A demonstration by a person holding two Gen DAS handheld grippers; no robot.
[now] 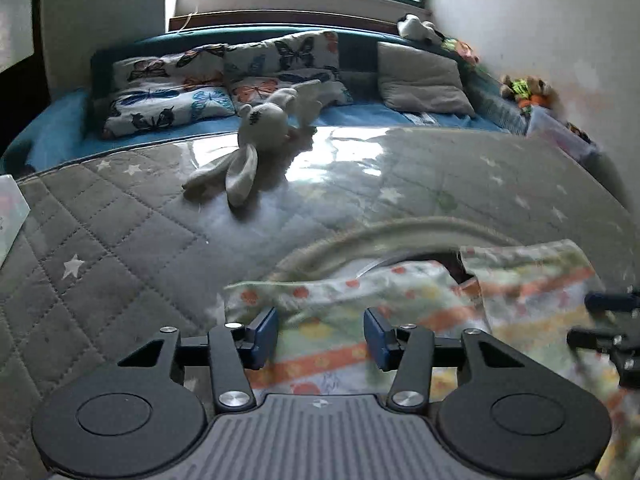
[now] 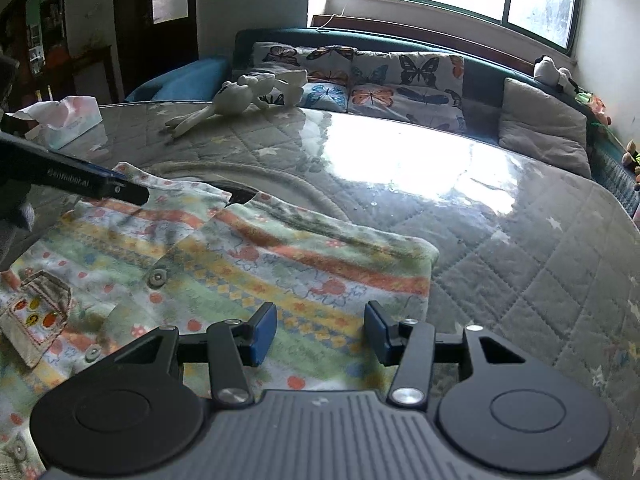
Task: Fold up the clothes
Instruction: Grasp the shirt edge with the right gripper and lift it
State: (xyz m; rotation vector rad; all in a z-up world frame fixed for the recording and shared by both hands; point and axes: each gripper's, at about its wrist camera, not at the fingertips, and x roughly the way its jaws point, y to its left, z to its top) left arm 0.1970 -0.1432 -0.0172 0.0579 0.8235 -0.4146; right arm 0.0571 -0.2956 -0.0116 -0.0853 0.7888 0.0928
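Patterned shirt (image 2: pixel 256 264) shown spread flat on the quilted table cover (image 2: pixel 520 264), front side up, with its collar towards the far side; buttons and a small chest pocket (image 2: pixel 36 320) are seen on the near left part of the shirt. No fold is visible in either view, so the task is judged to be at its opening stage, with every fold left to be made. The left gripper (image 1: pixel 320 336) is held over the shirt's left shoulder edge, near the collar; its jaws stand half open, fabric is seen beneath the gap, and no pinch by the pads can be made out, the view being blurred. The right gripper (image 2: pixel 320 332) is held over the shirt's right side, just inside its right edge; its jaws are likewise half open, above the cloth rather than closed on it. The next step is judged to be a closing of both pairs of jaws on the shirt's 2 shoulders or sides. Beyond the shirt, a plush rabbit (image 2: pixel 240 98) lies on the table cover, and a tissue box (image 2: pixel 66 120) stands to the shirt's far left
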